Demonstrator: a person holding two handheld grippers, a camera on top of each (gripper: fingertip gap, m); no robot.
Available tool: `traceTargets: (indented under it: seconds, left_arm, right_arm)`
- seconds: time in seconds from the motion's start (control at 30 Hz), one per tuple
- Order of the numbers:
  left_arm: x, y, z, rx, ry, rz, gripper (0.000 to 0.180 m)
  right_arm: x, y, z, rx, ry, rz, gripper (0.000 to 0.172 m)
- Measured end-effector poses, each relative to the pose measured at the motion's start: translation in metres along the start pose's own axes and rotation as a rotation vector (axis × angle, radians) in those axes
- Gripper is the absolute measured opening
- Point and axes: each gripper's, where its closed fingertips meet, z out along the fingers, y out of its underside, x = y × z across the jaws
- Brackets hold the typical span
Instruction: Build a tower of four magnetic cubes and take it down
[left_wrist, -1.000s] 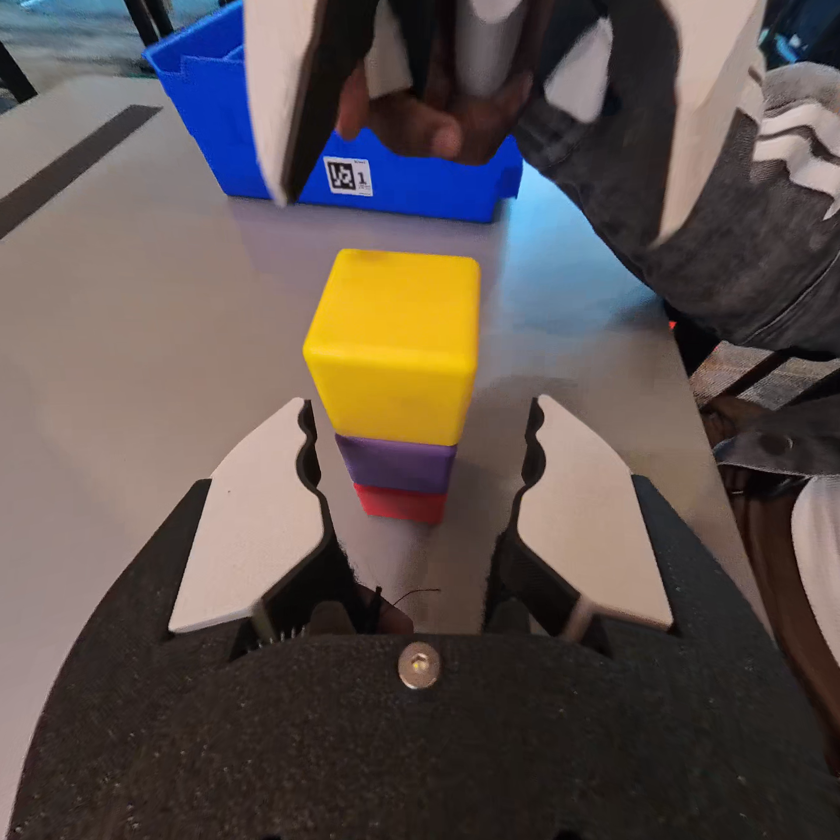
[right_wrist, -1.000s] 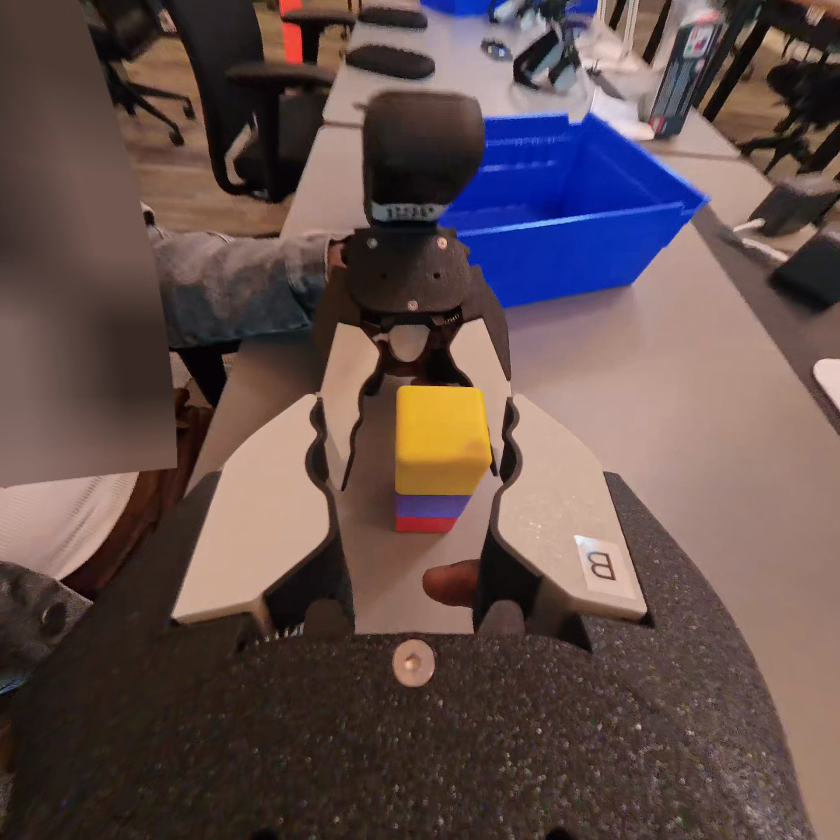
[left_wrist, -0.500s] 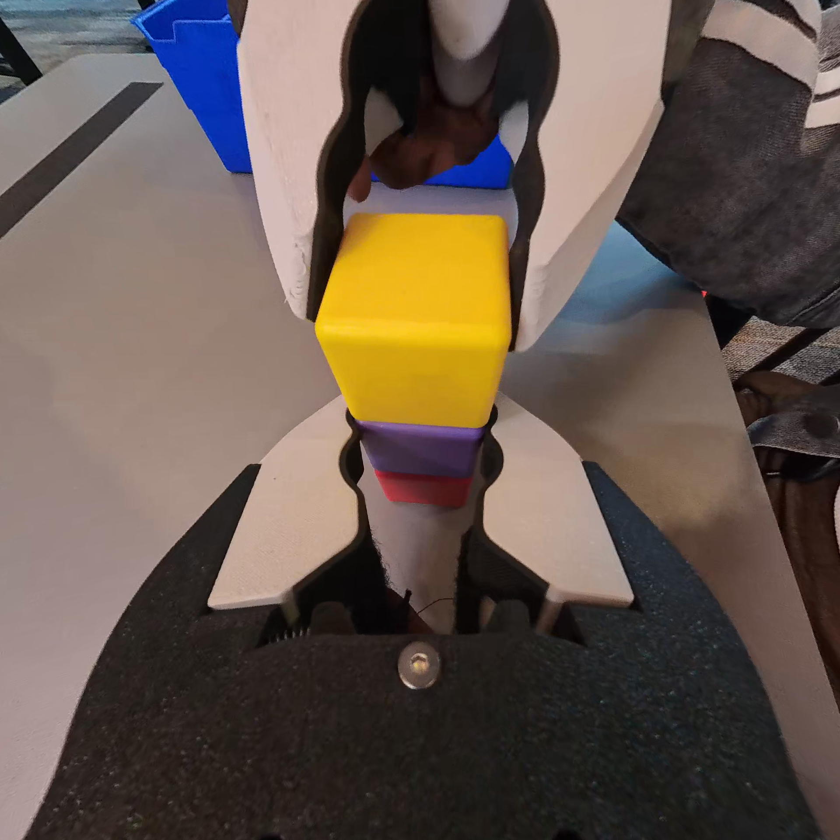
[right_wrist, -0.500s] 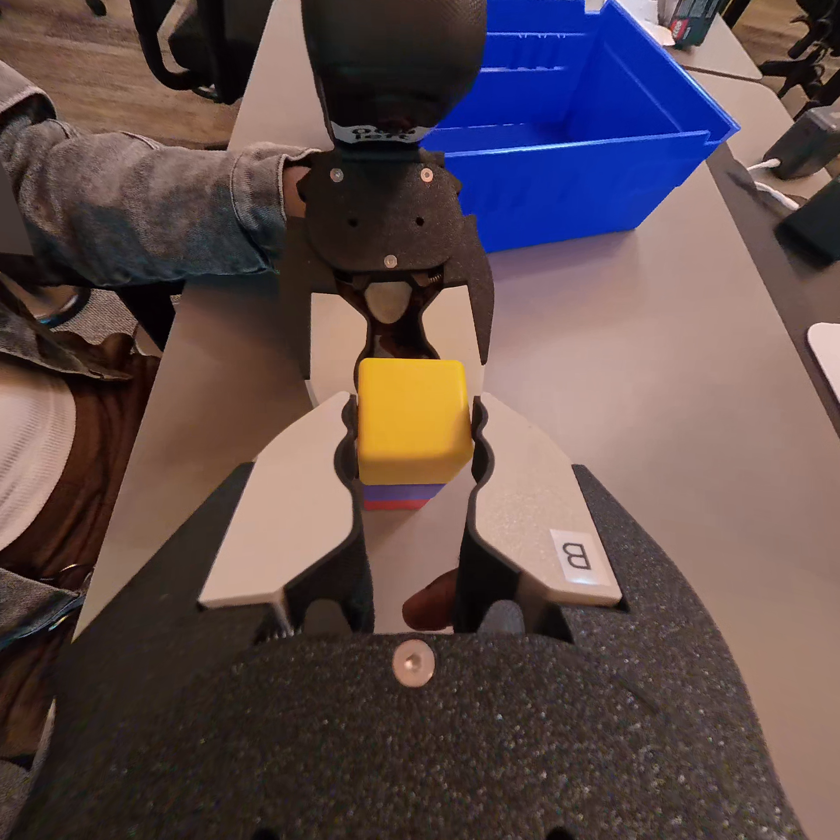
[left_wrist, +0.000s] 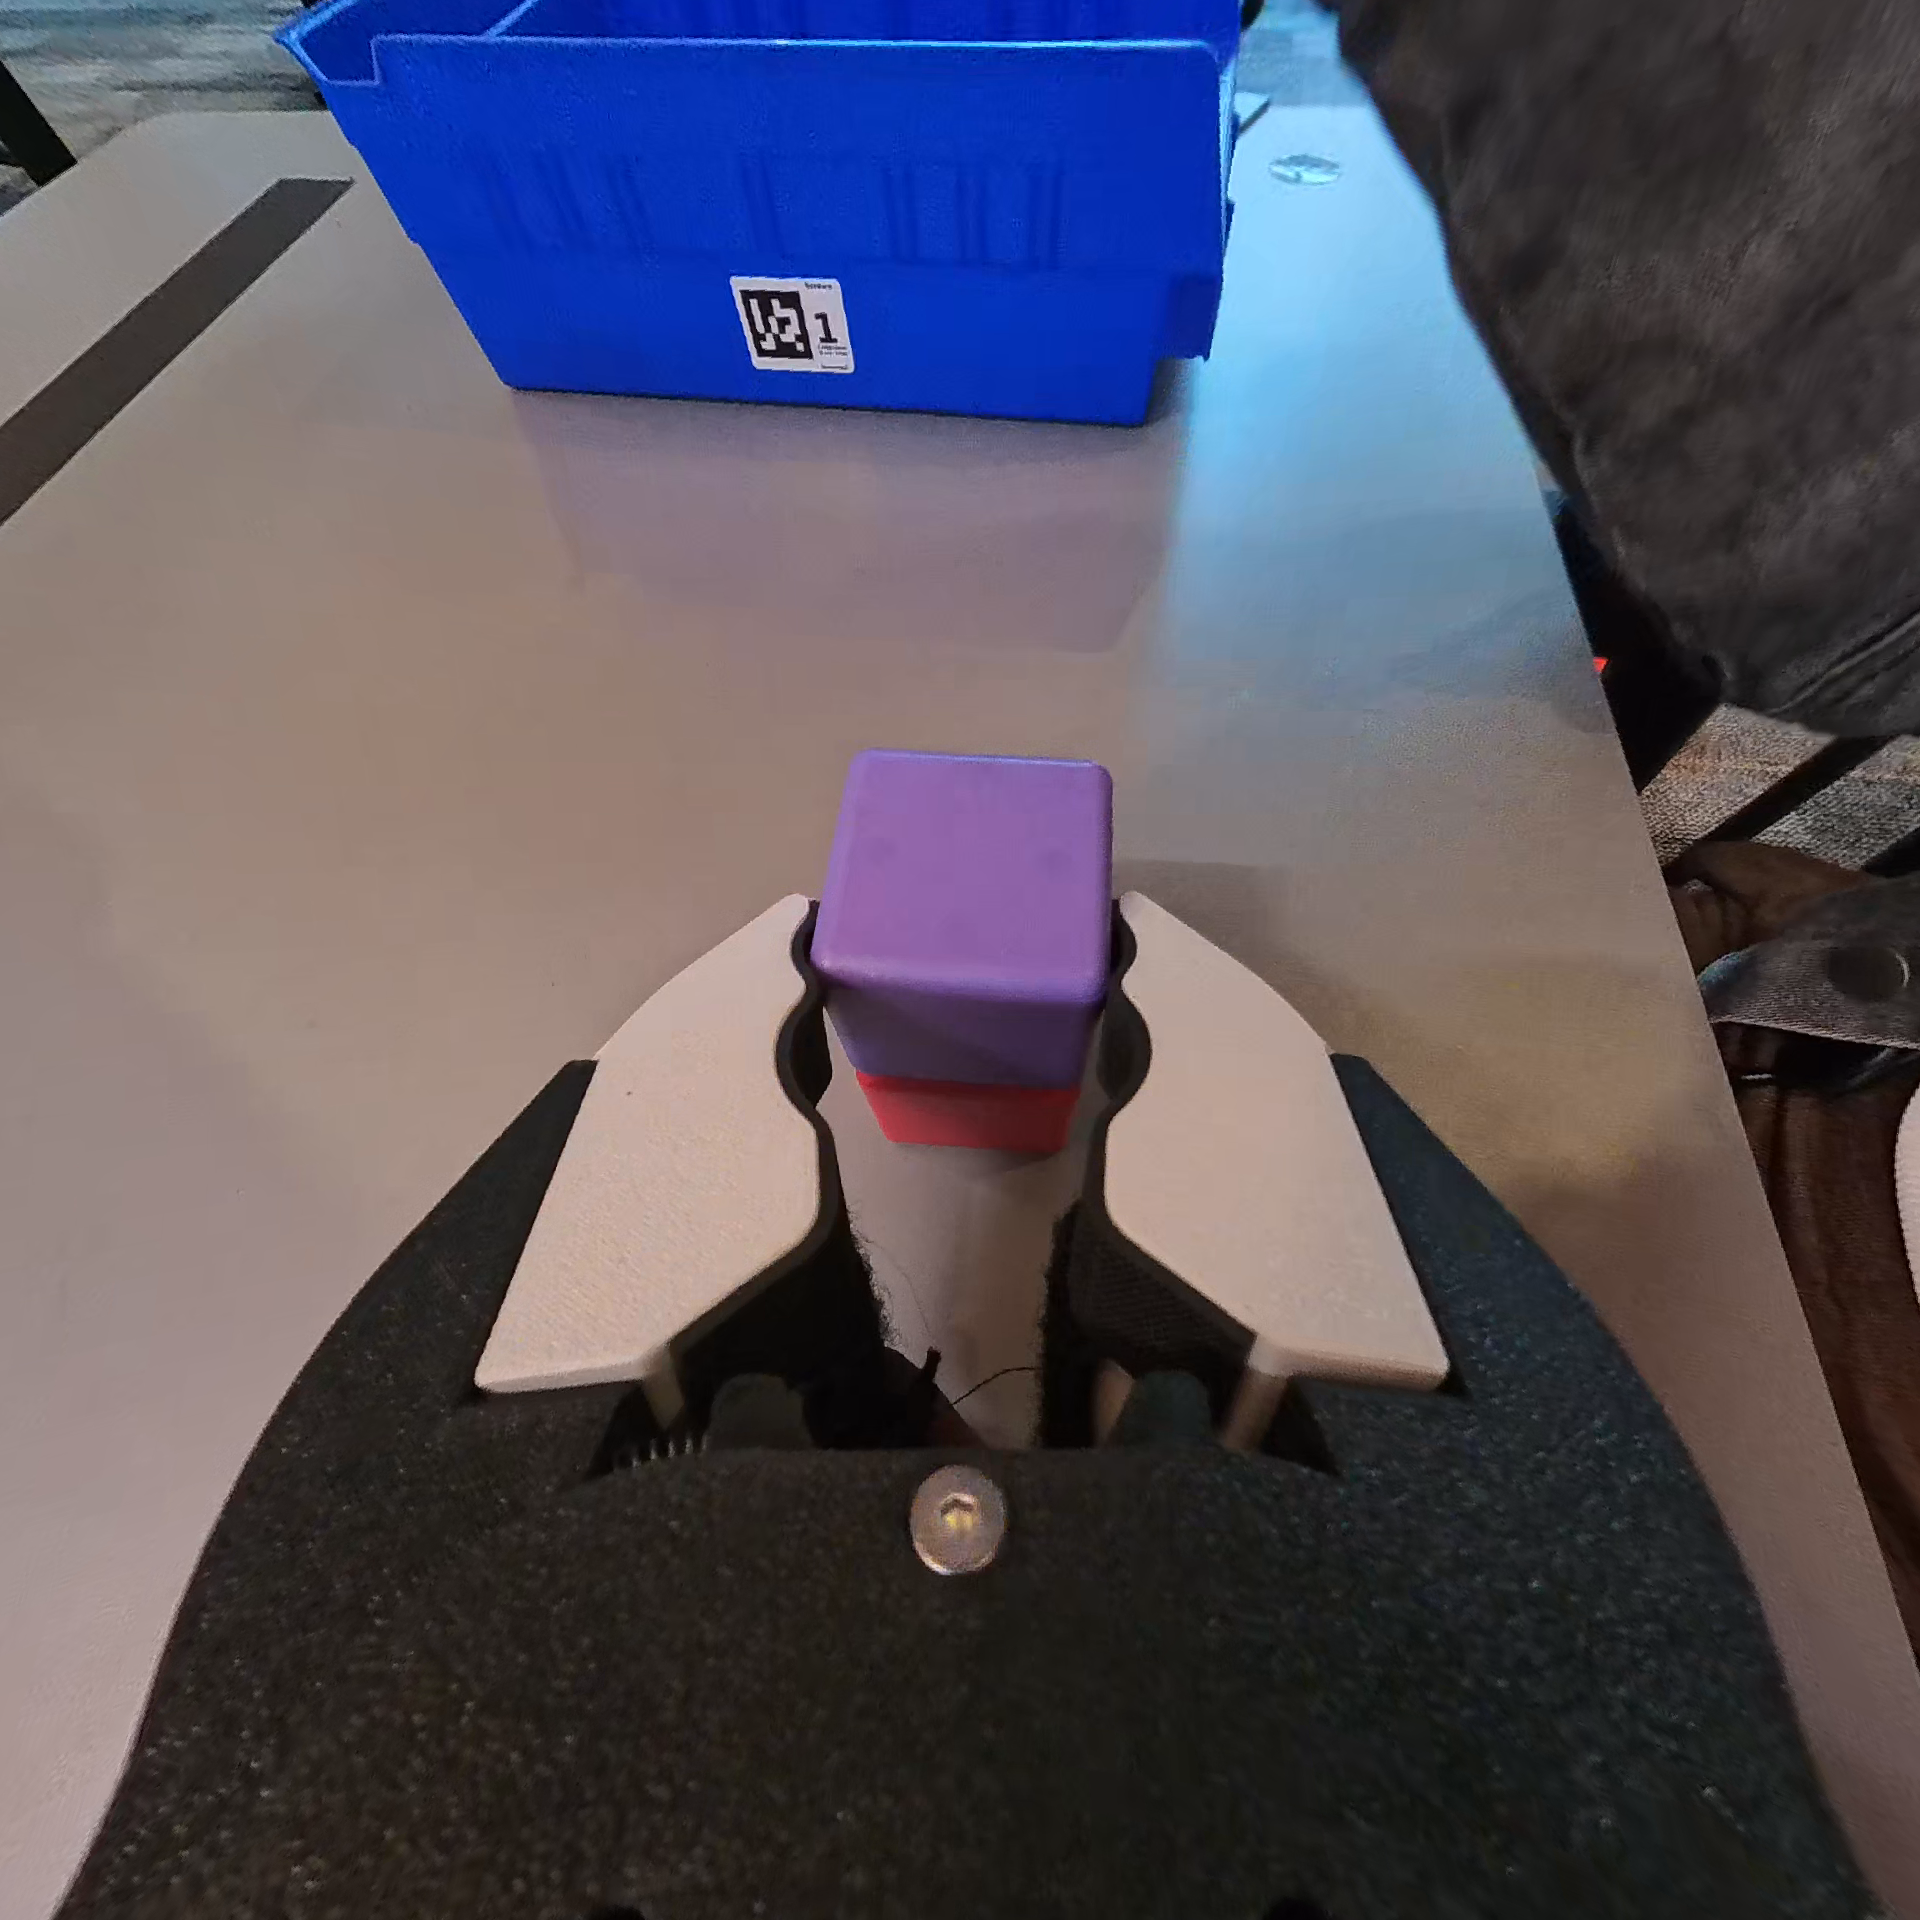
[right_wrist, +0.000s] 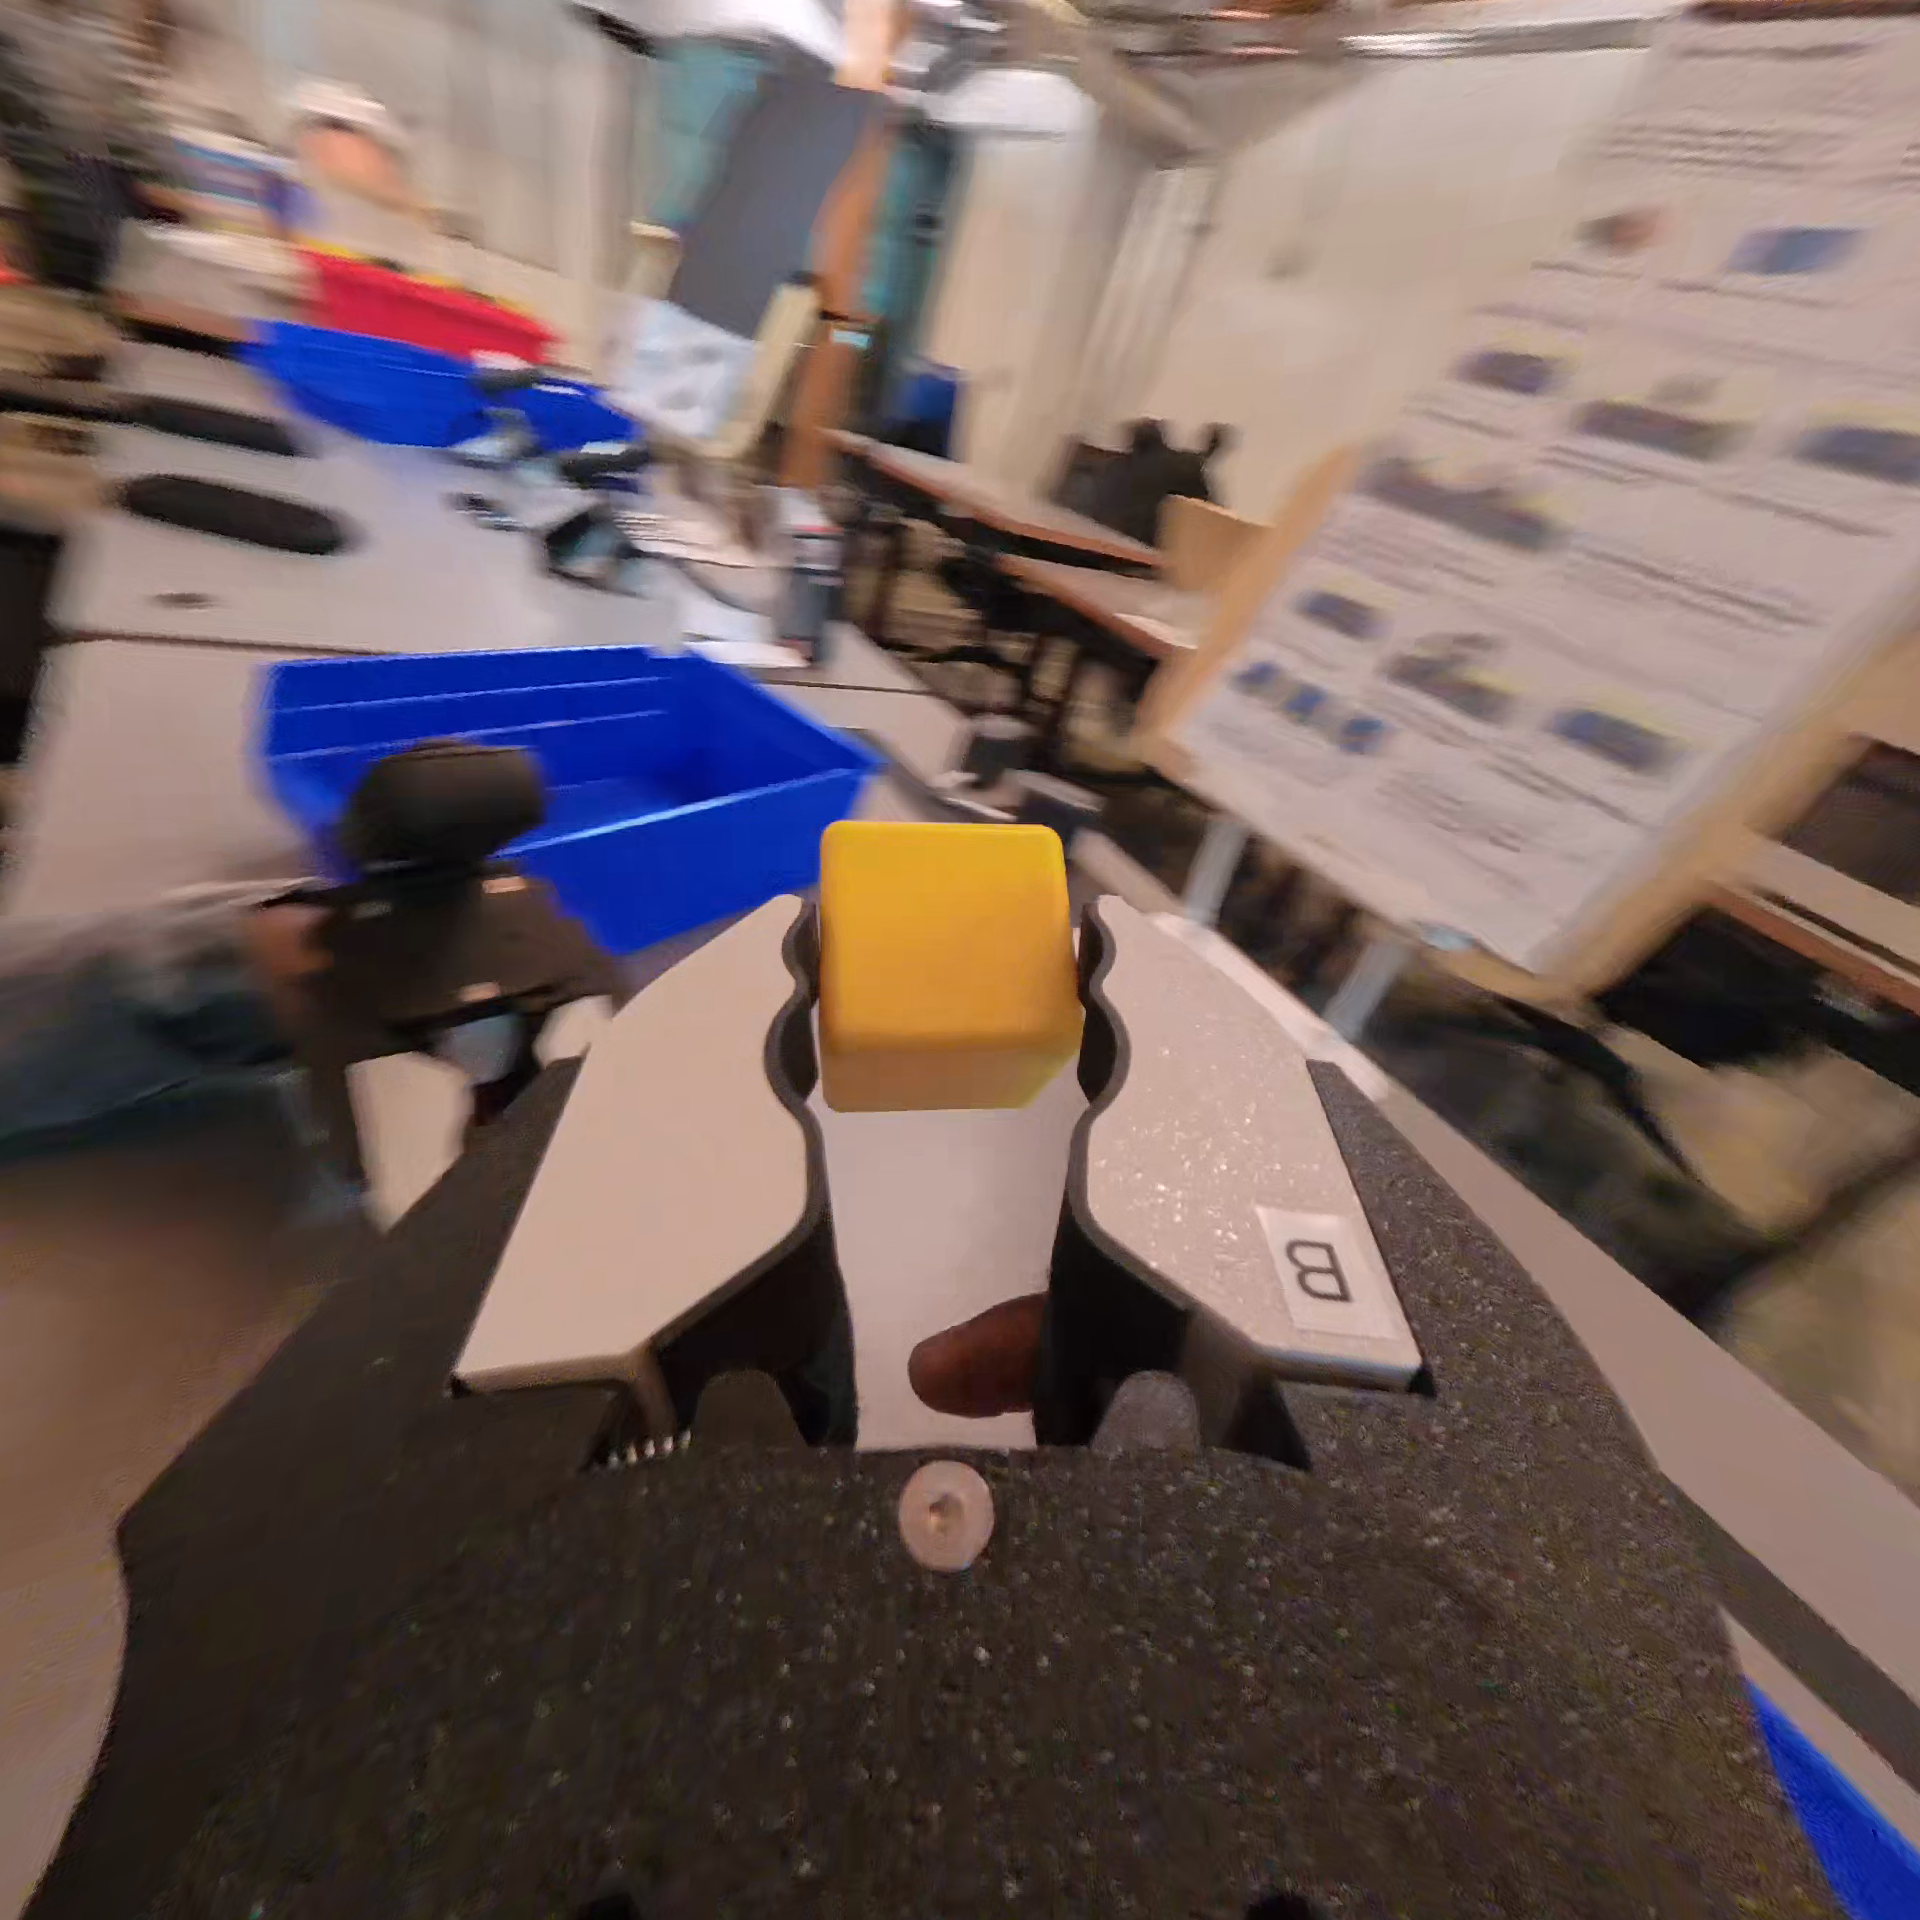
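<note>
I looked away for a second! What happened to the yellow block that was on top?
The right gripper closed on the yellow cube and lifted it off the stack. The left gripper closed on the purple cube, steadying it. Purple stays on the red cube; the blue bin hasn't moved.

Grey tables (left_wrist: 623, 644) in rows; wooden-framed poster board (right_wrist: 1558, 520) right — pale walls (right_wrist: 1039, 260) behind

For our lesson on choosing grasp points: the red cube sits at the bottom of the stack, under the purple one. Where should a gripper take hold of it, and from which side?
Grip the red cube on its two flat side faces, coming in low and level along the table. The purple cube, clamped by the left gripper, covers its top, so only the sides are free.
</note>
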Motion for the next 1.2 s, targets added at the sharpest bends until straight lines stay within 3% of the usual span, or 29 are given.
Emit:
traceTargets:
  seconds: [0.1, 0.2, 0.4, 0.53, 0.67, 1.13, 1.17, 1.2]
  left_arm:
    - [0.000, 0.000, 0.000, 0.000, 0.000, -0.001, 0.050]
    - [0.000, 0.000, 0.000, 0.000, 0.001, 0.000, 0.050]
    - [0.000, 0.000, 0.000, 0.003, 0.005, 0.000, 0.050]
    - [0.001, 0.000, 0.000, 0.004, 0.009, 0.000, 0.050]
    - [0.001, 0.000, 0.000, 0.005, 0.012, 0.000, 0.050]
    - [0.002, 0.000, 0.000, 0.006, 0.017, 0.001, 0.050]
    - [0.002, 0.000, 0.000, 0.006, 0.017, 0.001, 0.050]
    - [0.002, 0.000, 0.000, 0.006, 0.017, 0.001, 0.050]
  right_arm:
    - [0.060, 0.001, -0.045, -0.071, 0.301, 0.060, 0.048]
    - [0.112, 0.023, -0.097, -0.159, 0.560, 0.136, 0.048]
    - [0.182, 0.133, -0.182, -0.431, 0.888, 0.372, 0.048]
    - [0.200, 0.214, -0.204, -0.604, 0.935, 0.538, 0.048]
    - [0.198, 0.266, -0.214, -0.751, 0.962, 0.587, 0.048]
    - [0.187, 0.296, -0.223, -0.882, 0.955, 0.642, 0.048]
    - [0.187, 0.297, -0.222, -0.883, 0.950, 0.641, 0.050]
    - [0.190, 0.291, -0.219, -0.845, 0.954, 0.622, 0.068]
